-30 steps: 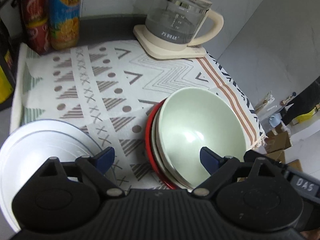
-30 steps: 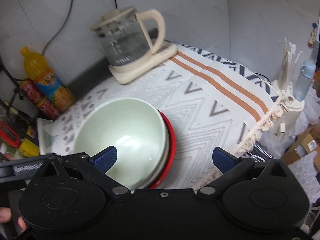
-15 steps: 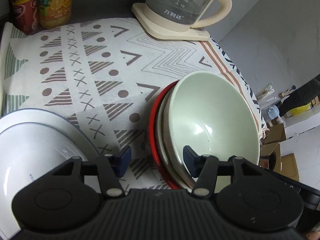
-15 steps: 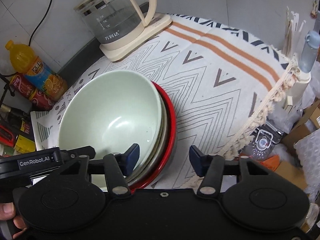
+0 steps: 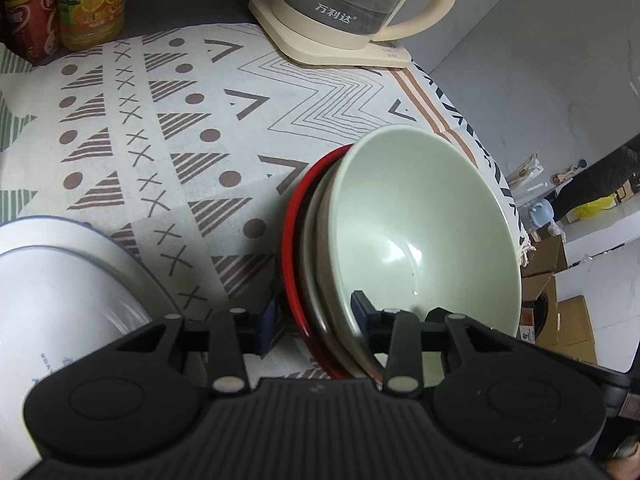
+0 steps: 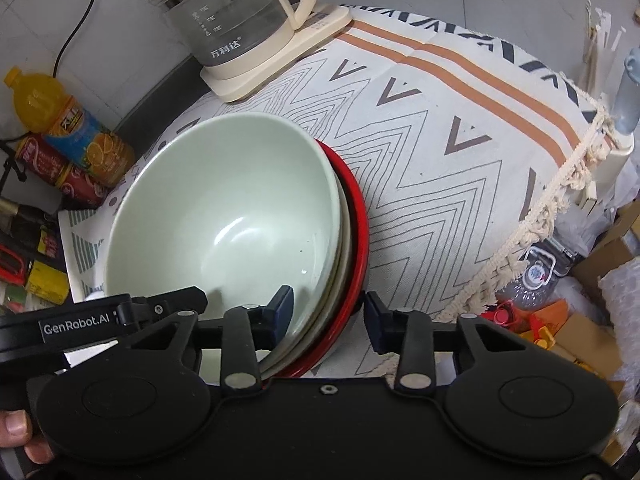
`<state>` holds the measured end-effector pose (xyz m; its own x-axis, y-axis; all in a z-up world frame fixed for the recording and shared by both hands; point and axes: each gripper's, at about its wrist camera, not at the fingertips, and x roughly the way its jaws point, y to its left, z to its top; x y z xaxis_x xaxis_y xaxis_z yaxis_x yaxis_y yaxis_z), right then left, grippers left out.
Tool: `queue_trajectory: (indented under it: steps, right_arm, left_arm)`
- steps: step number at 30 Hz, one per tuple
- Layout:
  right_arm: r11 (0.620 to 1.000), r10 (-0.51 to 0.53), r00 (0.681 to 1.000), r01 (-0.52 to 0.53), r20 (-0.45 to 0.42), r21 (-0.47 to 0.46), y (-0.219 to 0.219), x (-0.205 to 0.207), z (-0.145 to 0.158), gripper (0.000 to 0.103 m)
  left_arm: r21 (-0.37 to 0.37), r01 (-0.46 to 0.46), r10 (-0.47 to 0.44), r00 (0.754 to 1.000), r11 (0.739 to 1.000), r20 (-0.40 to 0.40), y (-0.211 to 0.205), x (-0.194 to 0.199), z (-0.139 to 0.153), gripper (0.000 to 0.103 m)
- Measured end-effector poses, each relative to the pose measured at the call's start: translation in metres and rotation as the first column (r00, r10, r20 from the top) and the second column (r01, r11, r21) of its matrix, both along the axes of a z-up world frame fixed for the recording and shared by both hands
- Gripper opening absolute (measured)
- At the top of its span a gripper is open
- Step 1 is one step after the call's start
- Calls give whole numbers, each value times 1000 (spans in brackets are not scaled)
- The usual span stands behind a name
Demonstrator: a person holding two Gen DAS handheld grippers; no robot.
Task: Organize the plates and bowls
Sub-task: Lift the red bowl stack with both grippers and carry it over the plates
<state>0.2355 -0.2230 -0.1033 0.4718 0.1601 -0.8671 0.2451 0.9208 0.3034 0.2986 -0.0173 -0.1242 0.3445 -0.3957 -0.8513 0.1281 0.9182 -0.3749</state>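
Standing behind the bowls (image 5: pixel 424 232) on the patterned cloth (image 5: pixel 168 128) is a kettle (image 5: pixel 344 4); the stack's rims are being gripped by left tongs (image 5: pixel 316 316) and right tongs (image 6: pixel 326 312), beside a white plate (image 5: pixel 60 280).

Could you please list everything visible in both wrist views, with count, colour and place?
Bowl: one, pale green, top of the nested stack.
Red dish: one, red, outermost in that stack; a beige rim shows between.
White plate: one, left on the cloth.
Kettle: one, glass and cream, at the back.
Juice bottle: one, orange, back left.
Red cans: two, beside the bottle.
Tablecloth: one, patterned white.
Left gripper: jaws astride the stack's rims.
Right gripper: likewise, opposite side.
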Motion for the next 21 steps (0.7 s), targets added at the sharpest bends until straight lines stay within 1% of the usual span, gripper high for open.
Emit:
queue_trajectory:
  steps: [3,9,15,21]
  right_arm:
    - [1000,-9,1000,9,4,16,-4,-1,1,33]
    - [1000,4,999,-4,52,0,-7,1,14,32]
    - [1000,25,995,-26,92,11,-4,3,28,32]
    - [997,76,988,-80,136,22,7,7,43,32]
  left_arm:
    - [5,7,-7,1000,1000,21,-1,-3,5,38]
    - [-7,4,-3,999,1000,50,-3,-5,16,38]
    - [-12,-25,26,995,1000,97,3,-8,33,38]
    - [-17,-72,74,988,997,133,18,-17,51,38]
